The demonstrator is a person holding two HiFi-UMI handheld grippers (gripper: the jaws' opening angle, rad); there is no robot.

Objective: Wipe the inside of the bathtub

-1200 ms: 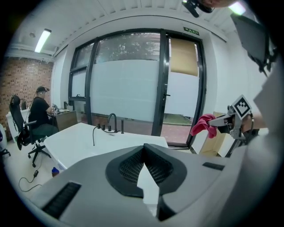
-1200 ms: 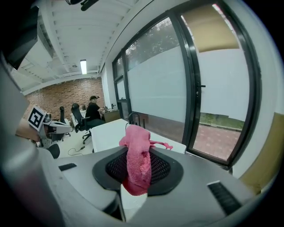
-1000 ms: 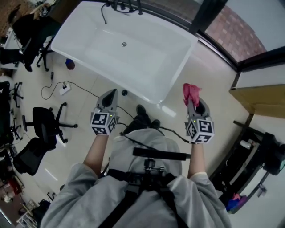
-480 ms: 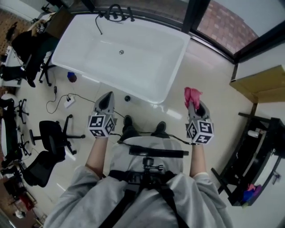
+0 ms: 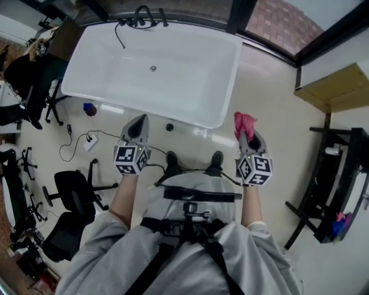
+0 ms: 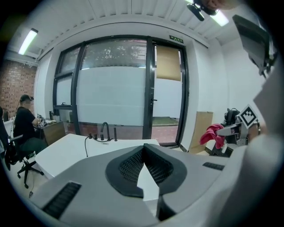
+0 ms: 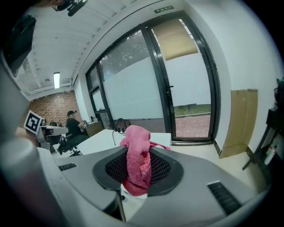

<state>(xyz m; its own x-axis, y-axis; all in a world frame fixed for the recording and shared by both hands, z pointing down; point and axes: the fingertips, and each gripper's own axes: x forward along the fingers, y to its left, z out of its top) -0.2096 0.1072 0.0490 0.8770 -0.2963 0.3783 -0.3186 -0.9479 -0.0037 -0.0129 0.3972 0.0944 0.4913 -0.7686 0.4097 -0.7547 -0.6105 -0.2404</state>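
The white bathtub (image 5: pixel 226 86) lies across the top of the head view, with a drain (image 5: pixel 153 68) in its floor and a black faucet (image 5: pixel 141 16) on the far rim. Both grippers are held above the floor in front of the tub's near rim. My left gripper (image 5: pixel 140 121) is shut with nothing in it; its pads meet in the left gripper view (image 6: pixel 143 150). My right gripper (image 5: pixel 244 131) is shut on a pink cloth (image 5: pixel 244 122), which bunches up between the jaws (image 7: pixel 137 157). The tub (image 7: pixel 104 137) lies ahead and to the left in the right gripper view.
Black office chairs (image 5: pixel 75 187) and a power strip with cable (image 5: pixel 89 141) are on the floor at left. A small black object (image 5: pixel 169 127) lies by the tub's near side. A black rack (image 5: pixel 334 190) stands at right, a wooden cabinet (image 5: pixel 334 86) beyond it. A seated person (image 6: pixel 24 128) is behind the tub.
The head view has swung so the tub sits squarer and more to the left. The person's feet now stand side by side. Both grippers keep their grip and stay about where they were.
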